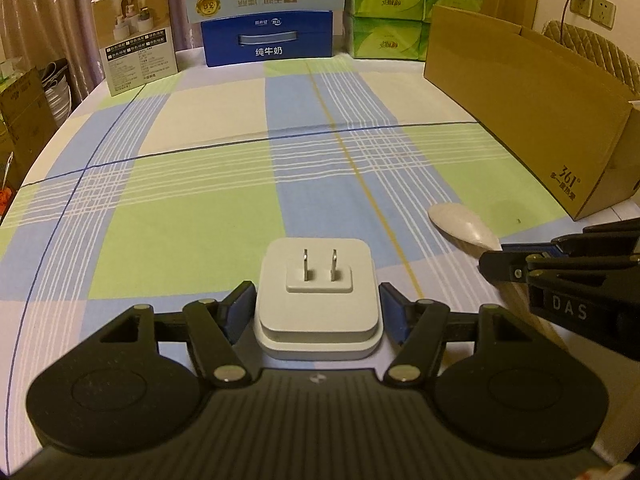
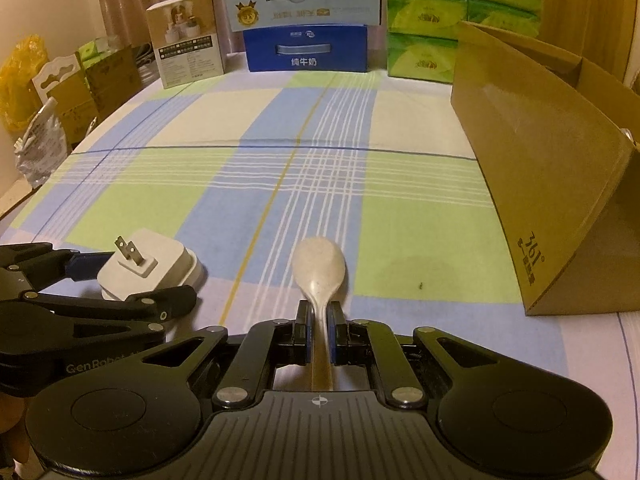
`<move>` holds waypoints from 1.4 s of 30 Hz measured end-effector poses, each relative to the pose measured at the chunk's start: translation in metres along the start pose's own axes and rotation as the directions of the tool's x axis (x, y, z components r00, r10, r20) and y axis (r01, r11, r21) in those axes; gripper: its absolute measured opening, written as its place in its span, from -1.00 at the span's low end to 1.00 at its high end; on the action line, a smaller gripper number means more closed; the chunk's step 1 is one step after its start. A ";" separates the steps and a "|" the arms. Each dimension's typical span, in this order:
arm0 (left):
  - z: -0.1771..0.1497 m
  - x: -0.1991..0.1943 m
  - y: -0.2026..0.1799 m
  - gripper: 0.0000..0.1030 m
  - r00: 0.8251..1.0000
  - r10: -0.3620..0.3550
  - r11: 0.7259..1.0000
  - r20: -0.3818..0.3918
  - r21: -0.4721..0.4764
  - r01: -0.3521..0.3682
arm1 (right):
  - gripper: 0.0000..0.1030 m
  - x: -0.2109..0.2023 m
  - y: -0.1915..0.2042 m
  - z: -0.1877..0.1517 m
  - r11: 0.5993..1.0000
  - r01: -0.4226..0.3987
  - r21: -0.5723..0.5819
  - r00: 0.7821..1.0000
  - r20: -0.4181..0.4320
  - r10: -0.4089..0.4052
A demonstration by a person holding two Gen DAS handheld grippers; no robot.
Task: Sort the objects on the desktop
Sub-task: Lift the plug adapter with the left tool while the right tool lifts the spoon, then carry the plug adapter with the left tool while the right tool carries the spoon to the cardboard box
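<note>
A white square plug adapter [image 1: 318, 300] with two metal prongs facing forward sits between the blue pads of my left gripper [image 1: 318, 308], which is shut on its sides. It also shows in the right wrist view [image 2: 148, 270], at the left. My right gripper [image 2: 320, 320] is shut on the handle of a pale speckled spoon [image 2: 319, 268], bowl pointing forward over the checked tablecloth. In the left wrist view the spoon [image 1: 464, 226] and the right gripper [image 1: 520, 256] appear at the right edge.
An open brown cardboard box [image 2: 540, 184] stands on the right of the table. At the back are a blue milk carton [image 2: 306, 50], a small product box [image 2: 188, 54] and green tissue packs [image 2: 424, 20]. Boxes and bags lie beyond the left table edge.
</note>
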State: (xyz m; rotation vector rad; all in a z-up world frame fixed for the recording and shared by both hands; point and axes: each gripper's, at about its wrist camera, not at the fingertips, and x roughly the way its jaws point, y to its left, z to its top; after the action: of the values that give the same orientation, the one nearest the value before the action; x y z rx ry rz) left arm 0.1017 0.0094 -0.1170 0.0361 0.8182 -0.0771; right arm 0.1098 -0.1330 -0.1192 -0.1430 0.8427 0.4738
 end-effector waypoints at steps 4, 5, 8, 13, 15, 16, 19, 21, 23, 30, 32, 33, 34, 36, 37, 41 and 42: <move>0.000 0.000 0.000 0.21 1.000 0.001 1.000 -0.001 0.004 -0.001 | -0.94 0.001 0.000 0.001 1.000 0.002 -0.001 1.000 -0.002 -0.002; 0.000 0.000 0.000 0.19 1.000 0.001 1.000 -0.001 0.009 -0.001 | -0.94 0.001 0.001 0.001 1.000 0.003 -0.004 1.000 -0.003 -0.003; 0.001 0.000 -0.002 0.18 1.000 0.004 1.000 -0.002 0.018 -0.004 | -0.94 0.001 0.001 0.000 1.000 0.002 0.001 1.000 -0.002 -0.002; 0.000 -0.003 -0.006 0.16 1.000 0.010 0.999 0.001 0.043 -0.010 | -0.94 -0.005 0.000 0.002 1.000 0.013 0.013 0.999 0.029 -0.013; 0.000 -0.005 -0.007 0.16 1.000 0.003 0.999 0.008 0.044 -0.003 | -0.94 -0.008 -0.002 0.003 1.000 0.013 0.021 0.999 0.038 -0.014; 0.000 -0.007 -0.008 0.16 1.000 -0.001 0.999 0.010 0.045 0.000 | -0.94 -0.009 -0.003 0.004 1.000 0.012 0.025 0.999 0.041 -0.013; 0.001 -0.011 -0.010 0.16 1.000 -0.019 0.999 0.012 0.036 0.019 | -0.94 -0.014 -0.004 0.005 0.999 0.013 0.032 0.998 0.053 -0.015; 0.002 -0.012 -0.012 0.16 0.999 -0.037 0.999 0.003 0.015 0.037 | -0.94 -0.018 -0.005 0.006 0.999 0.012 0.039 0.998 0.062 -0.014; 0.003 -0.015 -0.016 0.16 0.999 -0.043 0.999 0.006 0.014 0.043 | -0.94 -0.022 -0.005 0.006 0.999 0.014 0.044 0.998 0.068 -0.017; 0.001 -0.034 -0.027 0.16 0.999 -0.045 0.999 0.013 -0.005 0.045 | -0.94 -0.049 -0.011 0.007 0.994 0.010 0.105 0.997 0.079 -0.019; 0.001 -0.041 -0.029 0.16 0.999 -0.045 0.999 0.016 -0.015 0.045 | -0.94 -0.059 -0.012 0.008 0.994 0.009 0.111 0.996 0.088 -0.019; 0.002 -0.046 -0.030 0.16 0.999 -0.043 0.999 0.018 -0.017 0.043 | -0.94 -0.063 -0.012 0.009 0.993 0.008 0.114 0.995 0.093 -0.019; 0.002 -0.050 -0.031 0.16 0.999 -0.042 0.999 0.021 -0.019 0.042 | -0.94 -0.068 -0.012 0.010 0.993 0.008 0.115 0.995 0.097 -0.019; 0.003 -0.058 -0.032 0.16 0.999 -0.038 0.999 0.028 -0.021 0.039 | -0.94 -0.078 -0.012 0.011 0.994 0.009 0.111 0.994 0.111 -0.021; 0.003 -0.062 -0.033 0.16 0.999 -0.037 0.999 0.030 -0.023 0.038 | -0.94 -0.082 -0.012 0.012 0.994 0.009 0.111 0.993 0.116 -0.022; 0.008 -0.079 -0.037 0.16 0.998 -0.035 0.999 0.046 -0.023 0.036 | -0.94 -0.102 -0.015 0.014 0.993 0.013 0.118 0.990 0.139 -0.029; 0.008 -0.082 -0.038 0.16 0.998 -0.035 0.999 0.050 -0.022 0.036 | -0.94 -0.107 -0.017 0.014 0.992 0.013 0.123 0.989 0.146 -0.031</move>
State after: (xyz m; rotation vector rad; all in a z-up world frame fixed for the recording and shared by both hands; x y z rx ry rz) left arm 0.0486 -0.0249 -0.0512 -0.0019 0.7698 -0.1019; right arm 0.0664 -0.1803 -0.0314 -0.0050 0.7220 0.4058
